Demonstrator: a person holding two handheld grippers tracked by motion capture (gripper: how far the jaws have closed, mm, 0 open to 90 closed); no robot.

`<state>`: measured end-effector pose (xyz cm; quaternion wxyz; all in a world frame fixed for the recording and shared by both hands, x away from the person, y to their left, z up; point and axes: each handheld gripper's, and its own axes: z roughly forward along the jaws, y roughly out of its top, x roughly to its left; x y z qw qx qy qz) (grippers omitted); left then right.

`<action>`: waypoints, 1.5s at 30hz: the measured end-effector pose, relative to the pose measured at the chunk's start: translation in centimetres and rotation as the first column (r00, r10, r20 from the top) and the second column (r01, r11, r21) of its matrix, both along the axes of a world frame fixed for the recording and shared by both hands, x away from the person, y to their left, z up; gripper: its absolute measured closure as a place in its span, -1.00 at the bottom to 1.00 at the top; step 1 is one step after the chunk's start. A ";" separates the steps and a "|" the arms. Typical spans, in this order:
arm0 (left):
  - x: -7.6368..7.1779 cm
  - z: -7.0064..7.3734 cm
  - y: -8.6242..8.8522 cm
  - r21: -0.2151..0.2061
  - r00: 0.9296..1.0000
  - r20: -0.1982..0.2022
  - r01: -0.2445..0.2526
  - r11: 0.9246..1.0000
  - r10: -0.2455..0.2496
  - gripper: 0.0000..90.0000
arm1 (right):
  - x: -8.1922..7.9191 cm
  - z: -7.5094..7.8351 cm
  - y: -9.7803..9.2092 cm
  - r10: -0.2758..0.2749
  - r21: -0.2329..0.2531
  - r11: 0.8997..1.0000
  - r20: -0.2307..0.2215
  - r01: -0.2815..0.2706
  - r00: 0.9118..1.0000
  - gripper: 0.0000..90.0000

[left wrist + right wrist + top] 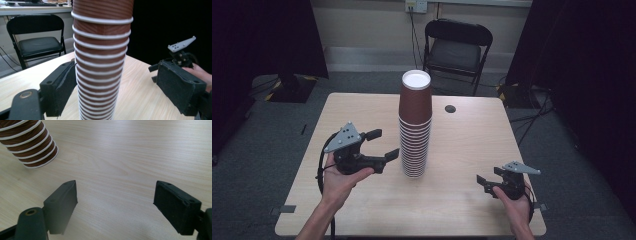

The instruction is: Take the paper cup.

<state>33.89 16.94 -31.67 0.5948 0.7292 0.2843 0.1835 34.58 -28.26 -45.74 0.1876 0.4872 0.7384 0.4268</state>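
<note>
Cup stack [415, 125]: stood upside down mid-table [472, 150], brown with white rims.
Left gripper [383, 145]: held wide open just left of the stack; one jaw is seen at its side, nothing gripped.
Right gripper [482, 183]: held wide open, empty, well apart near the table's right front.

A tall stack of brown paper cups [415, 127] is stood mid-table [472, 150]. The left gripper [382, 145] is held open beside it; the right gripper [483, 182] is held apart, also open.

Overhead and both close tool views share the cup stack [415, 125].
</note>
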 end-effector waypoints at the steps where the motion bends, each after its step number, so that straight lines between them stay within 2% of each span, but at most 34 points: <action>1: 0.1 0.2 0.0 -0.011 1.000 0.001 0.012 1.000 -0.012 -0.64 | 0.0 0.0 0.0 0.001 0.000 1.000 0.000 -0.001 1.000 -0.58; 3: 0.3 0.8 0.0 -0.010 1.000 0.005 0.000 1.000 0.000 -0.64 | 0.0 0.0 0.0 0.000 -0.001 1.000 -0.001 0.000 1.000 -0.58; 4: 0.5 1.2 -0.1 -0.031 1.000 0.011 0.010 0.999 -0.009 -0.65 | 0.0 0.0 0.0 0.000 0.000 1.000 -0.001 0.000 1.000 -0.58; 7: 0.9 2.0 -0.3 -0.028 0.999 0.033 0.014 0.999 -0.013 -0.65 | 0.0 0.0 0.1 0.003 0.000 1.000 -0.004 -0.003 1.000 -0.58; 17: 2.1 4.5 -1.3 -0.047 0.998 0.063 0.030 0.998 -0.027 -0.65 | -0.1 0.0 0.0 0.011 0.002 1.000 0.007 -0.011 1.000 -0.58; 22: 2.8 5.6 -1.9 -0.037 0.996 0.074 0.043 0.998 -0.040 -0.65 | -0.2 0.1 -0.1 0.006 0.003 1.000 0.006 -0.006 1.000 -0.58; 25: 3.5 6.1 -2.2 -0.025 0.997 0.070 0.024 0.999 -0.022 -0.65 | -0.1 0.0 -0.1 0.002 0.001 1.000 0.005 -0.002 1.000 -0.59; 28: 3.8 6.3 -2.3 -0.033 0.997 0.066 0.038 0.999 -0.036 -0.61 | -0.1 0.0 -0.1 0.003 -0.001 1.000 0.005 -0.003 1.000 -0.60; 35: 4.8 7.2 -3.2 -0.011 0.997 0.067 0.033 0.999 -0.032 -0.65 | -0.1 0.0 0.0 0.003 -0.001 1.000 0.005 -0.003 1.000 -0.59; 36: 5.2 7.4 -3.3 0.000 0.998 0.060 0.029 1.000 -0.029 -0.65 | -0.2 0.1 0.0 0.004 0.000 1.000 0.015 -0.004 1.000 -0.59; 39: 5.7 7.6 -3.5 -0.009 0.998 0.045 0.042 0.999 -0.042 -0.65 | -0.2 0.1 0.0 0.004 0.000 1.000 0.016 -0.004 1.000 -0.60; 40: 6.1 7.8 -3.8 0.001 0.998 0.038 0.042 0.999 -0.042 -0.66 | -0.2 0.1 0.0 0.003 0.001 1.000 0.015 -0.003 1.000 -0.60; 43: 6.5 8.0 -4.3 0.009 0.998 0.037 0.051 0.999 -0.051 -0.65 | -0.2 0.1 -0.1 0.002 0.000 1.000 0.012 -0.002 1.000 -0.60; 45: 6.6 7.9 -4.7 0.018 0.997 0.055 0.048 0.999 -0.049 -0.66 | -0.2 0.1 -0.1 0.002 0.010 1.000 0.018 -0.002 1.000 -0.59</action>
